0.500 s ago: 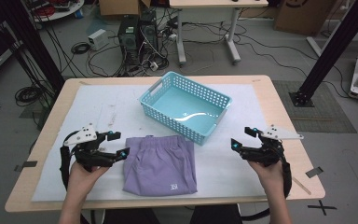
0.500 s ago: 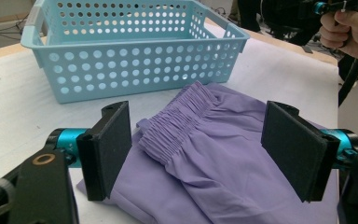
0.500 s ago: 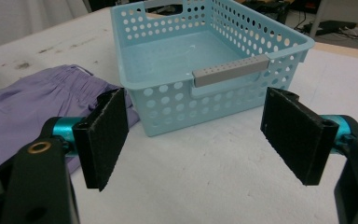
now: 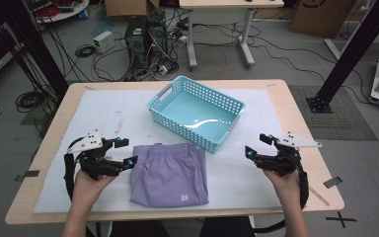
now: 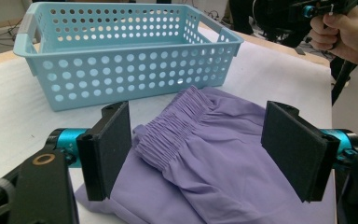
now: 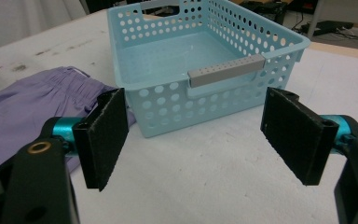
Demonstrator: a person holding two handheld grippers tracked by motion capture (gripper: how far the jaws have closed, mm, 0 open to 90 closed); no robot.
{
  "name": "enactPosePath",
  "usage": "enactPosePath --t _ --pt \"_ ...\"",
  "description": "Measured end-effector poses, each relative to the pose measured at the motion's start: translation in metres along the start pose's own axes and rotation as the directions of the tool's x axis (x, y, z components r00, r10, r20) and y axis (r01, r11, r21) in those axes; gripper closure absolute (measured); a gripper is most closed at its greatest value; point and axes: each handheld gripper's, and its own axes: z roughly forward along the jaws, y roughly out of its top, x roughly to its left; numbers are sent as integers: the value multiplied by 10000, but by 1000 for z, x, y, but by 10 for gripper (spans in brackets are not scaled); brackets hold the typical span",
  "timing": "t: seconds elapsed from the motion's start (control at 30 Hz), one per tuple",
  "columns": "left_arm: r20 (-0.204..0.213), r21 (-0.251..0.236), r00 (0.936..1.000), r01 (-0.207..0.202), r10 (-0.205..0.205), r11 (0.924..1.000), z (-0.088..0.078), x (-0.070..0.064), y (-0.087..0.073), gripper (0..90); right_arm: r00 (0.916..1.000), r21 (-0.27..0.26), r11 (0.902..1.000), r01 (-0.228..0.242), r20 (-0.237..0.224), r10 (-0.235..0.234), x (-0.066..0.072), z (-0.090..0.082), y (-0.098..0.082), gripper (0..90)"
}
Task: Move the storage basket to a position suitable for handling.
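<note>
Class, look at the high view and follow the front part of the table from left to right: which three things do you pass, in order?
left gripper → folded purple shorts → right gripper

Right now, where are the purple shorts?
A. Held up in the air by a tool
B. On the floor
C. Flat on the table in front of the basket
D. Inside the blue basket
C: the purple shorts lie folded flat on the table, just in front of the empty blue basket, and no tool grips them.
</note>
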Motion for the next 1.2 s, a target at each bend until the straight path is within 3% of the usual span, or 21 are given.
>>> enactPosePath --t 0.17,0.37,0.5,0.8,0.97,1.0,1.1,1.13,1.2 --pt "264 -530 9997 22 -8 9986 6 11 7 244 9999 -50 10000 -74 67 75 2 2 -1 233" --pt "346 -668 9990 -256 280 9974 19 28 23 244 10000 -29 10000 -14 -34 14 7 14 -3 220" --pt "159 -473 9993 -318 326 9984 31 46 28 244 9999 37 9999 102 -73 -102 12 20 -4 216" --pt "-252 375 9995 184 -175 9991 65 98 30 244 9993 256 9994 230 292 -237 29 39 -7 208" --pt "-994 -175 9950 58 -75 9998 77 113 23 240 9964 481 9983 336 765 -372 41 57 -8 208" --pt "-1021 -176 9948 48 -66 9998 79 114 21 247 9943 626 9973 372 971 -431 45 66 -7 208" --pt "-1052 -114 9944 25 -37 9999 84 119 19 260 9944 854 9960 271 994 -356 49 76 -8 208" --pt "-737 190 9972 174 -159 9997 87 122 21 263 9945 934 9954 234 996 -327 49 78 -8 208" --pt "-636 577 9977 277 -240 9980 93 126 26 261 9950 1176 9930 118 966 -233 51 86 -9 208"
